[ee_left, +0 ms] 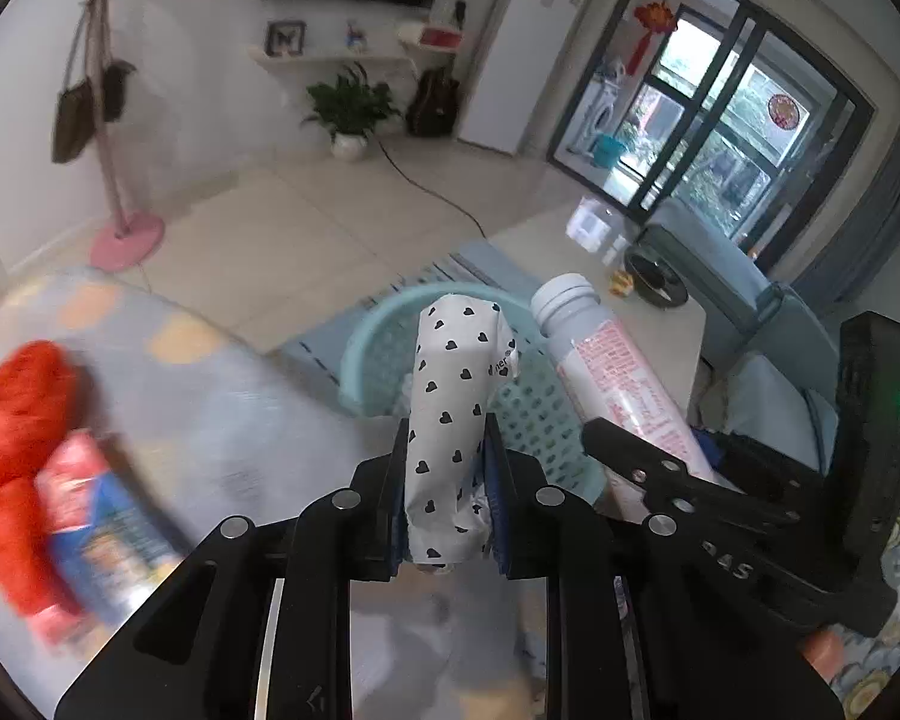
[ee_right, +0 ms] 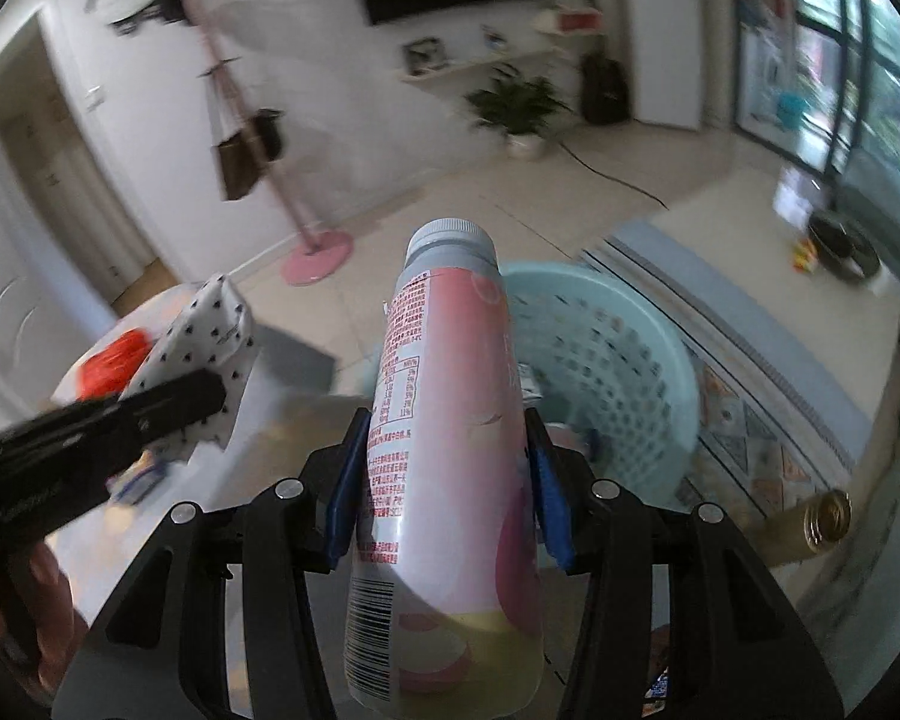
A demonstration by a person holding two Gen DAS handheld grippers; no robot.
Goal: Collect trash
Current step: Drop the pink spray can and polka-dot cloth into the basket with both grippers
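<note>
Above the perforated basket, the left gripper is clamping a heart-print wrapper while the right gripper is gripping a pink bottle.

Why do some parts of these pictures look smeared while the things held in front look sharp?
Left wrist view: the heart-print packet in the left hand-held gripper is crisp, while the red item at left is motion-smeared. Right wrist view: the pink bottle in the right hand-held gripper is sharp; the coat stand streaks. Both fisheye views bend straight lines near the edges.
</note>
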